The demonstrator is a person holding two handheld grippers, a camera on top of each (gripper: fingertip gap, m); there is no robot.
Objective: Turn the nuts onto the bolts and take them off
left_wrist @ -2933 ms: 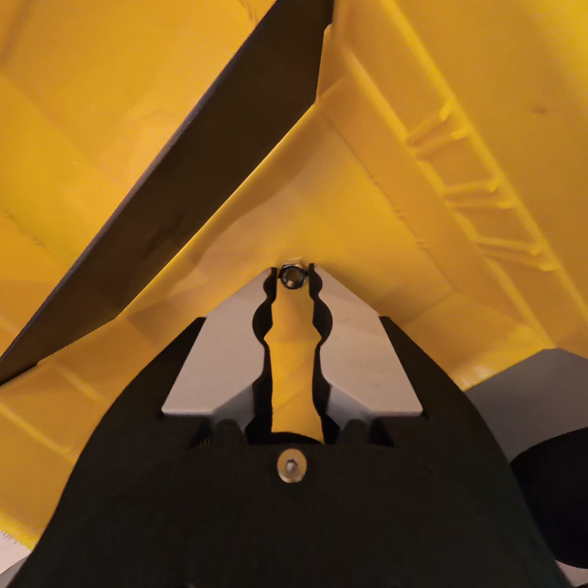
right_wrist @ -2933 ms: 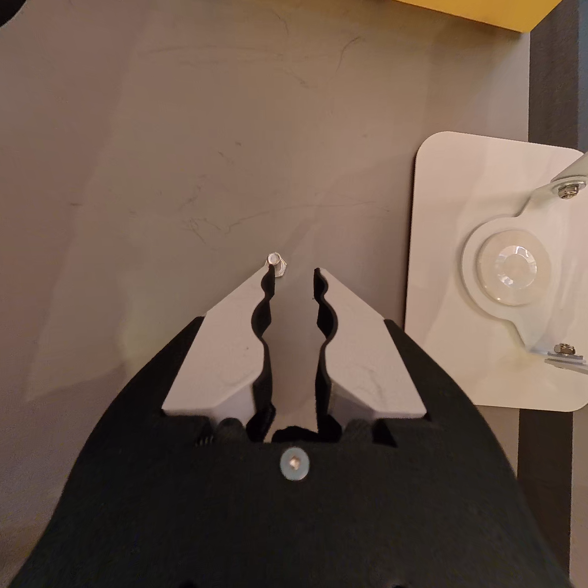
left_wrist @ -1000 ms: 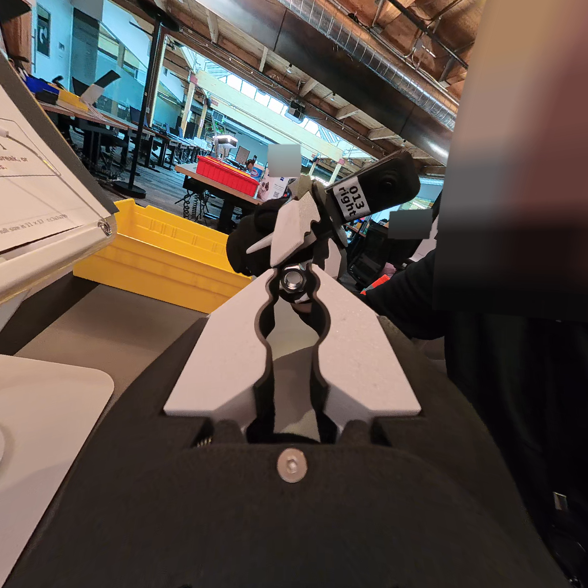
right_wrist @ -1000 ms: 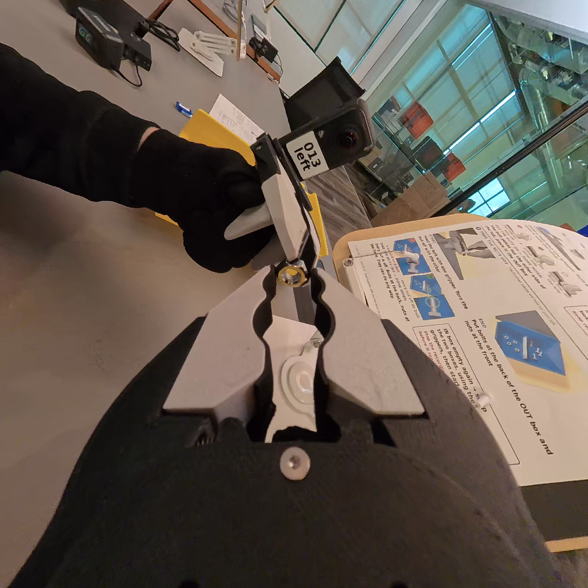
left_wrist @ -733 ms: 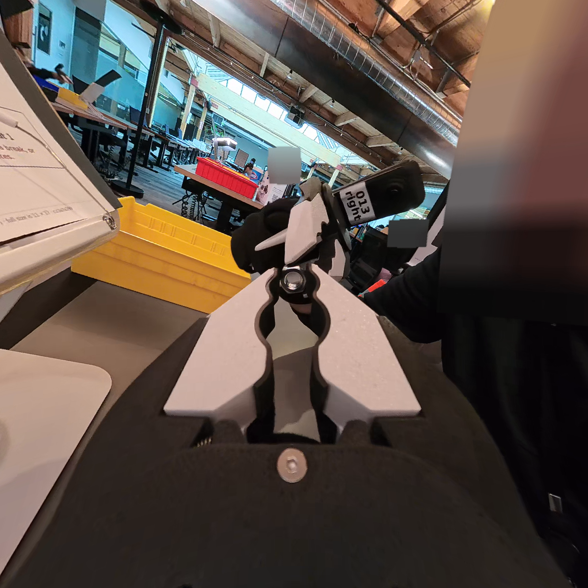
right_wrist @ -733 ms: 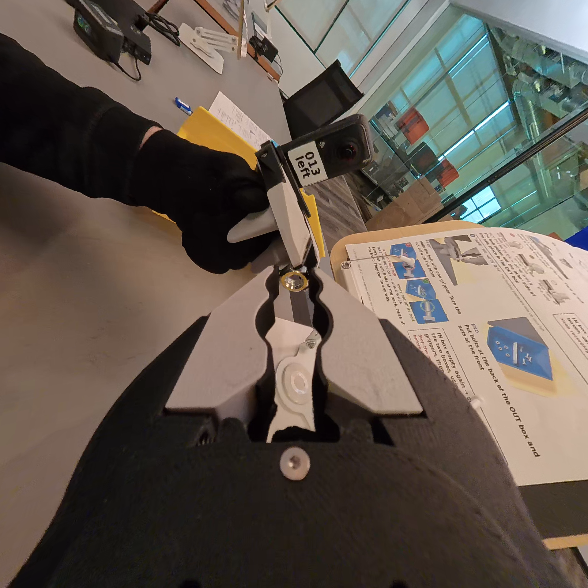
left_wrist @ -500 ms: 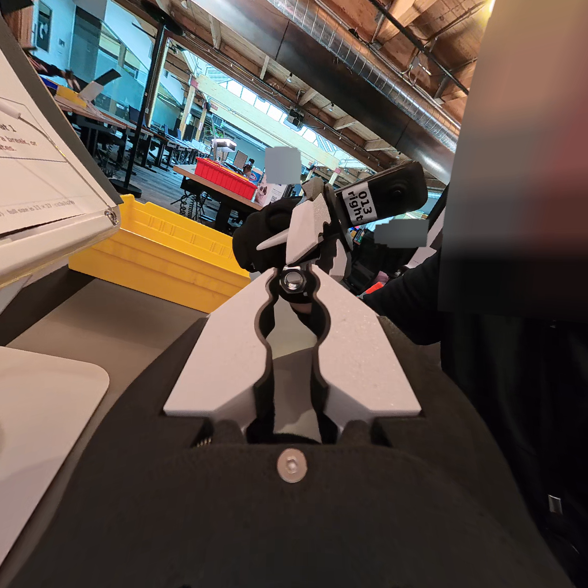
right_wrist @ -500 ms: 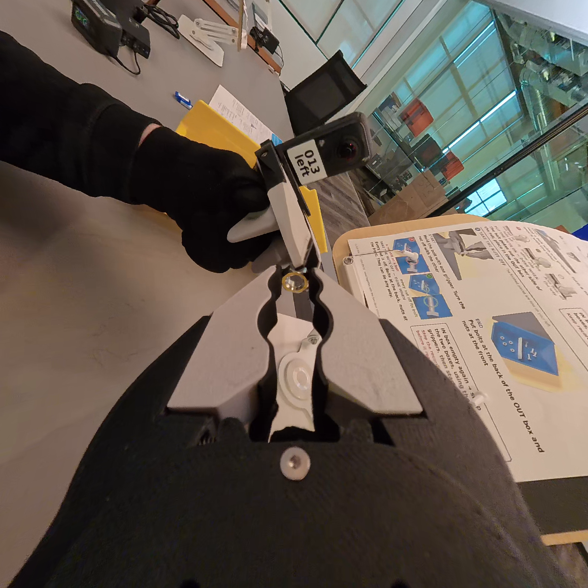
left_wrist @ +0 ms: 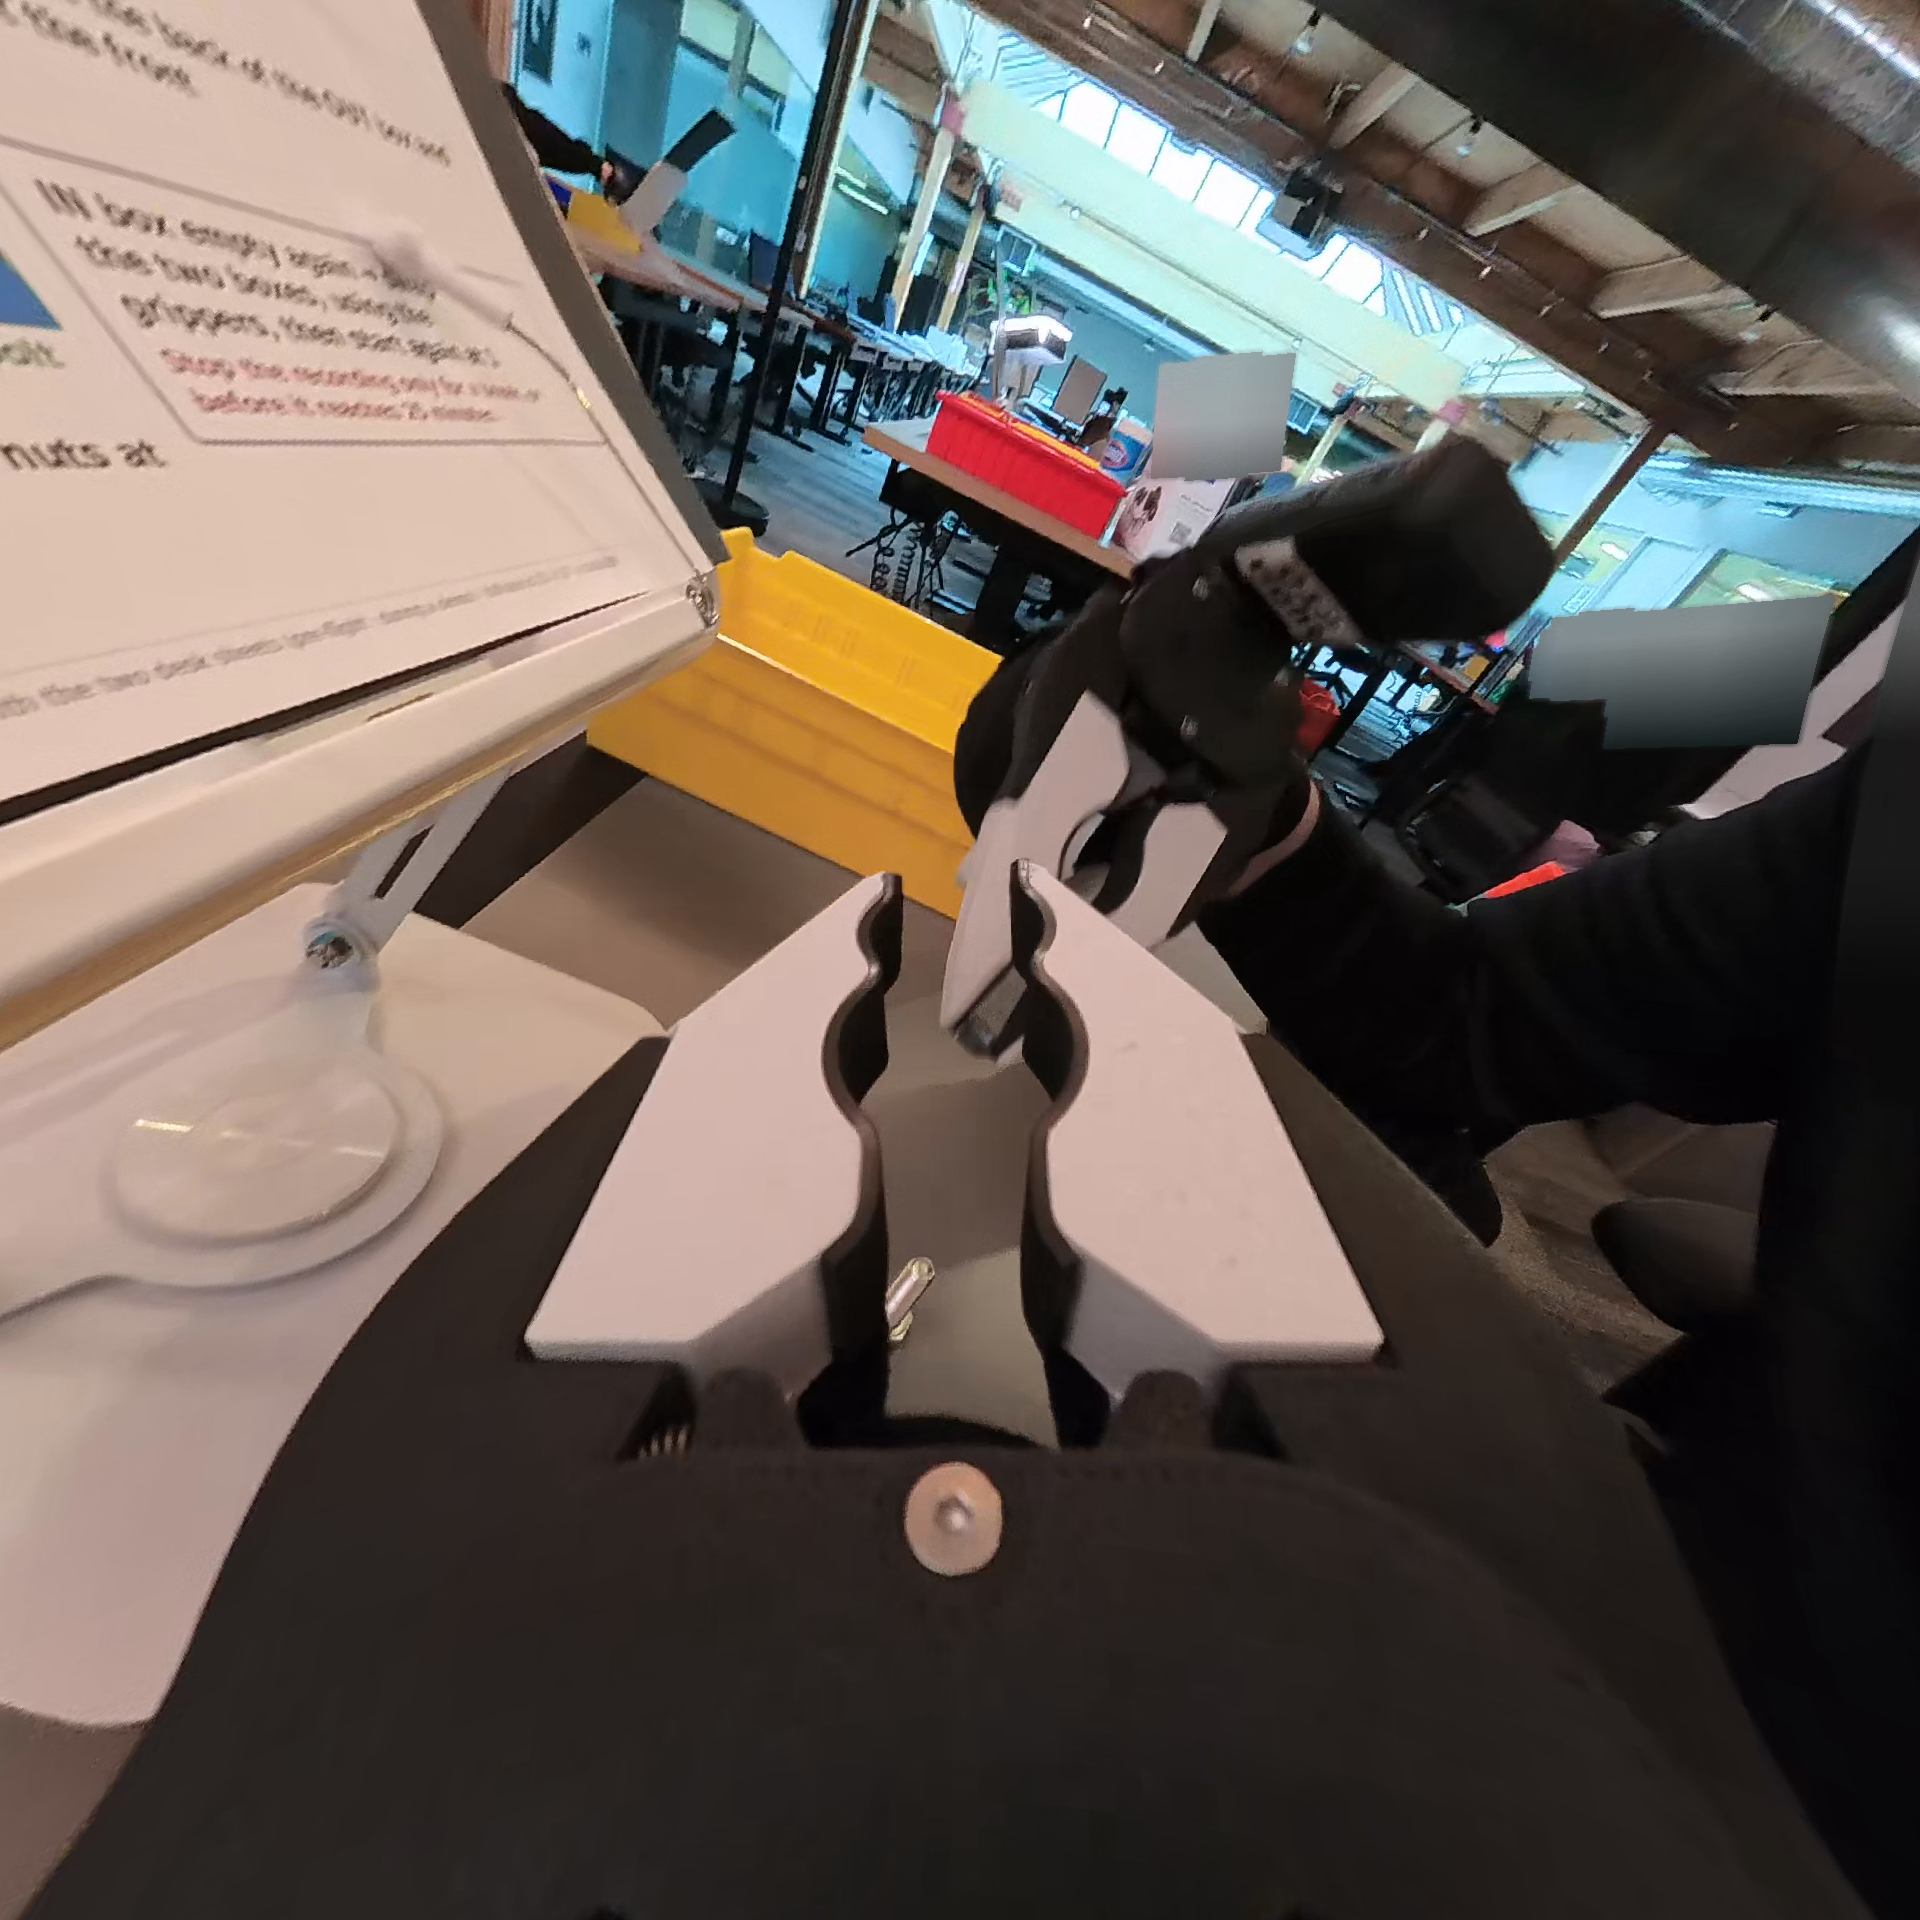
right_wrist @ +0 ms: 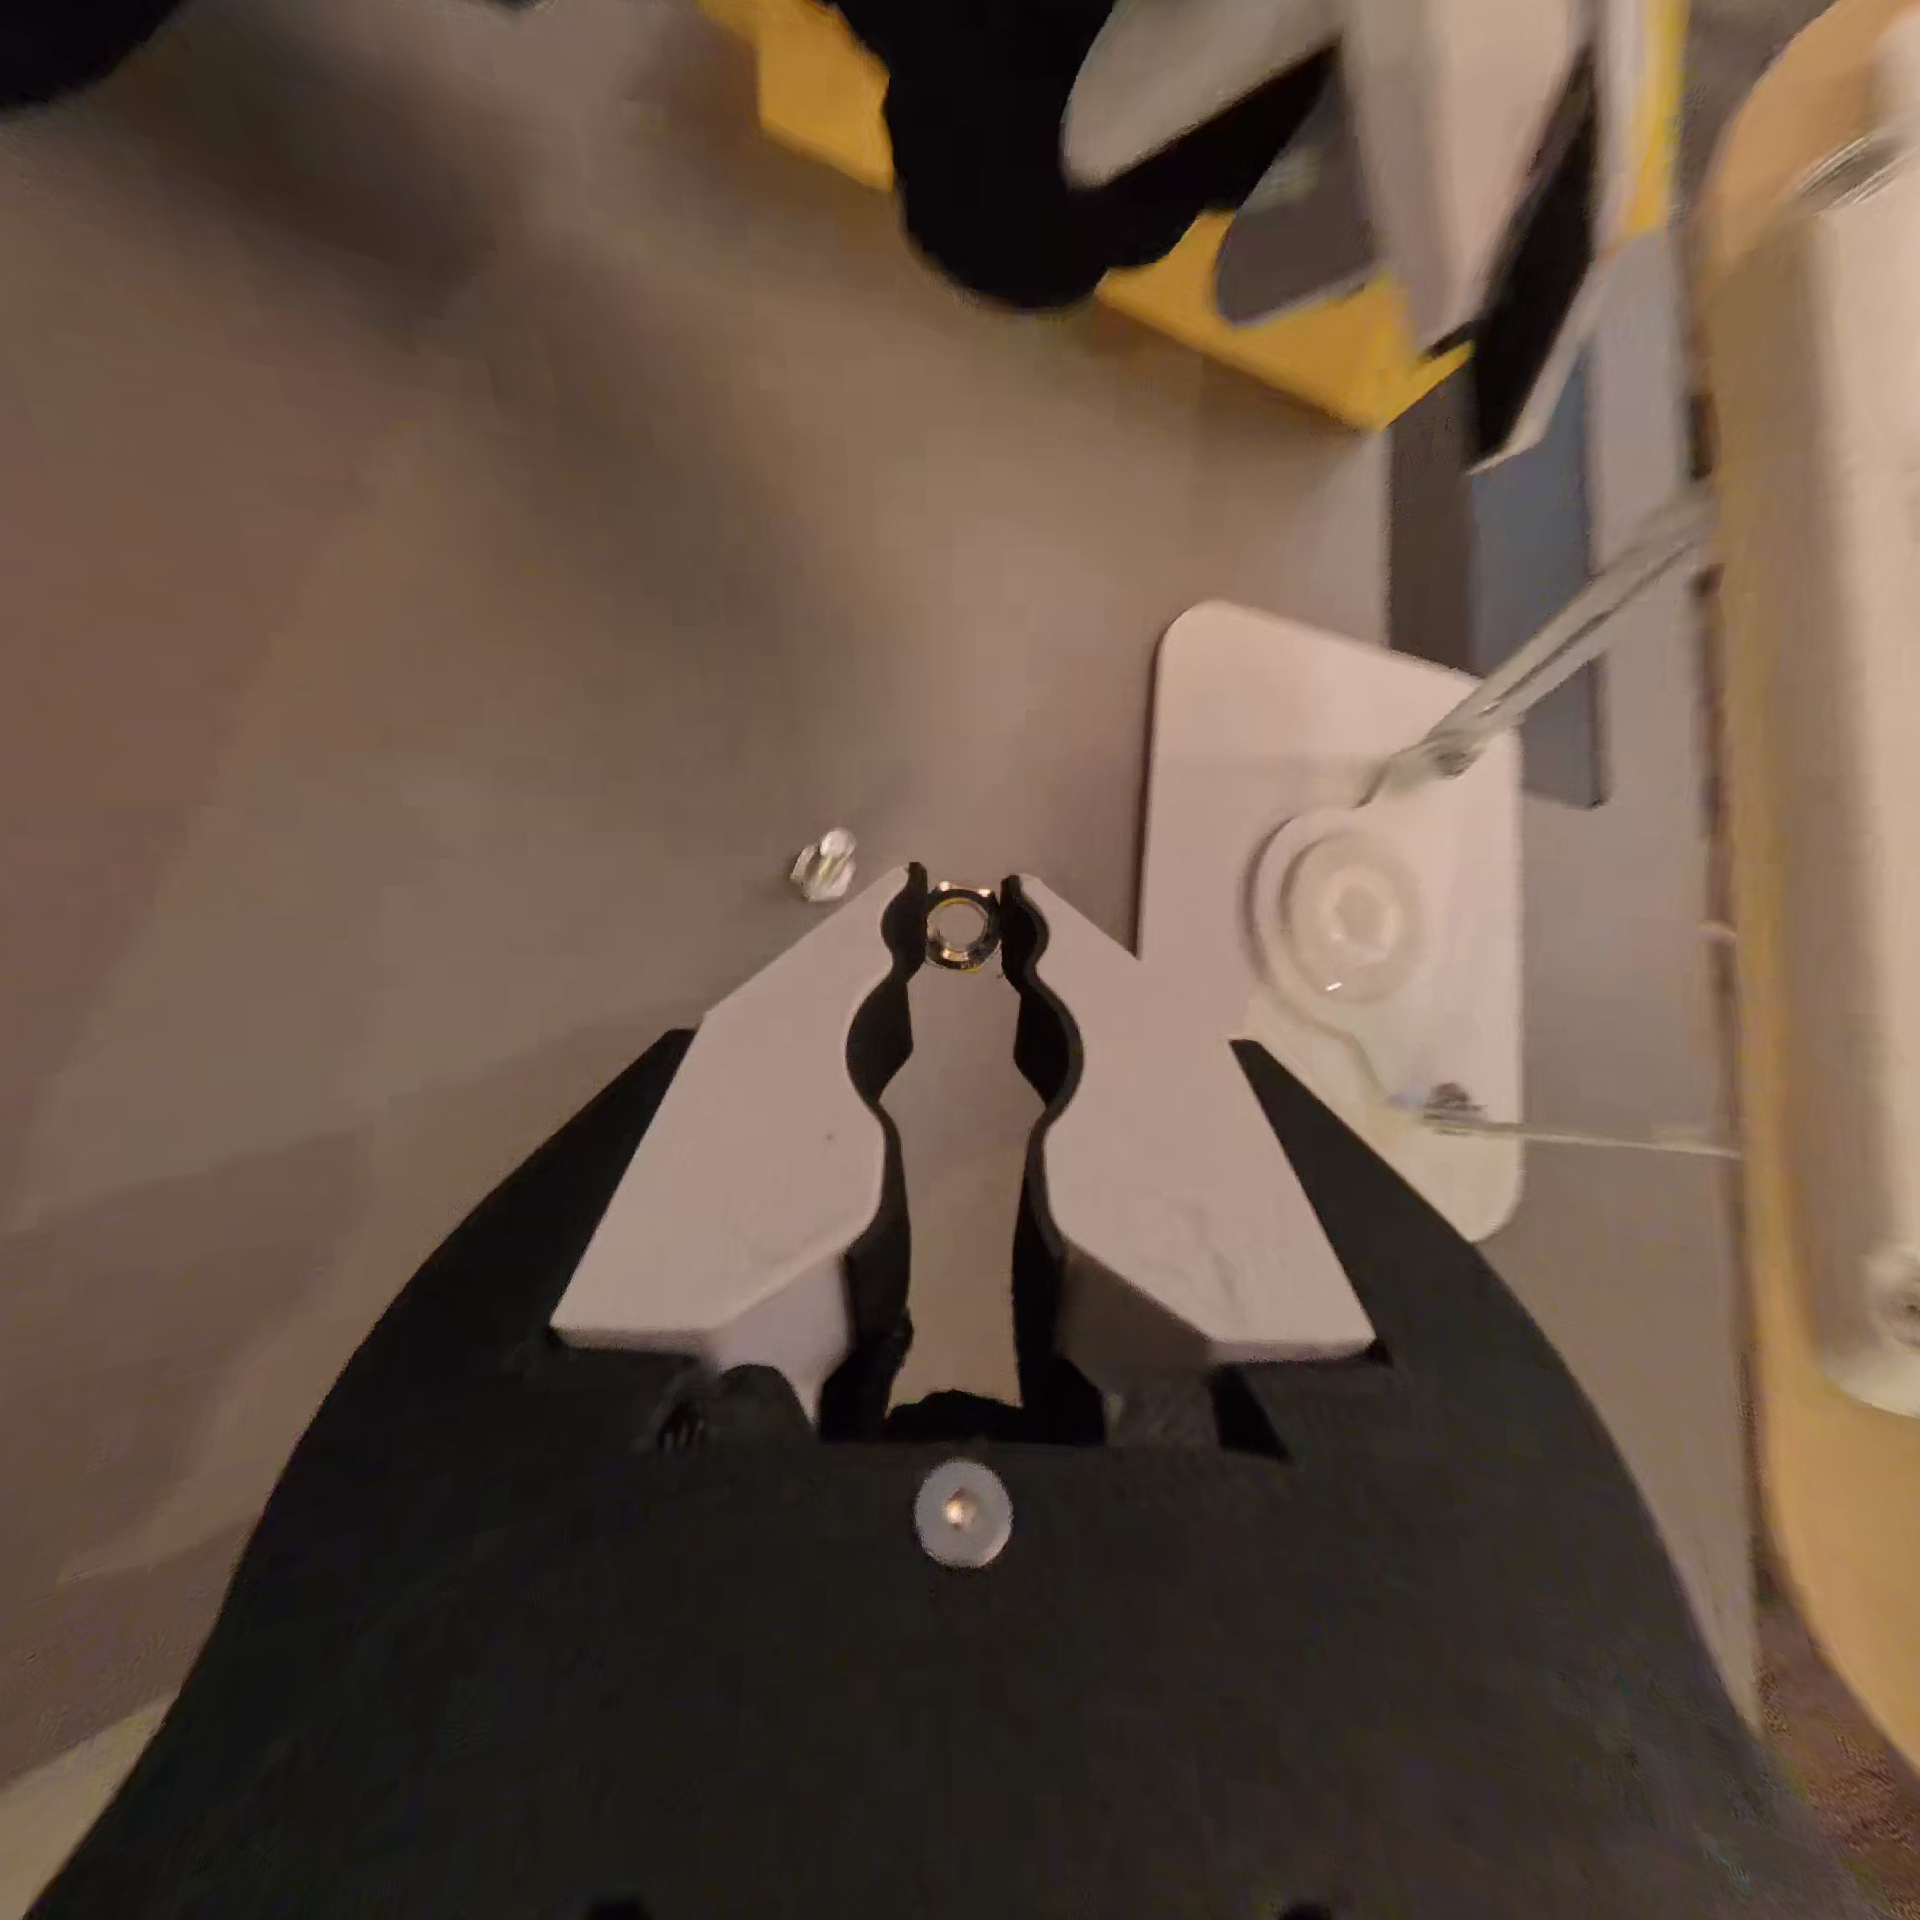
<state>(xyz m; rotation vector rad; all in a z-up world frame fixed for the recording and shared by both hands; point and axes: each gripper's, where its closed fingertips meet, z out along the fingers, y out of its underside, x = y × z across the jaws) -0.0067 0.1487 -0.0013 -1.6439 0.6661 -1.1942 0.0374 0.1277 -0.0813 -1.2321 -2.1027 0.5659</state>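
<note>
Sitting between right fingers (right_wrist: 1195, 1226): nut (right_wrist: 960, 934)

A grey desk (right_wrist: 436, 582) carries a white stand base (left_wrist: 343, 1039) with a round clear disc (left_wrist: 260, 1153) set into it; a thin bracket rises from it to a tilted board holding a printed instruction sheet (left_wrist: 260, 343). Behind the base sits a yellow bin (left_wrist: 821, 717), its corner also showing from above (right_wrist: 1340, 353). Farther back the hall opens out: rows of worktables, a red bin (left_wrist: 1023, 457) on one, timber ceiling beams and a large duct (left_wrist: 1558, 114) overhead.
</note>
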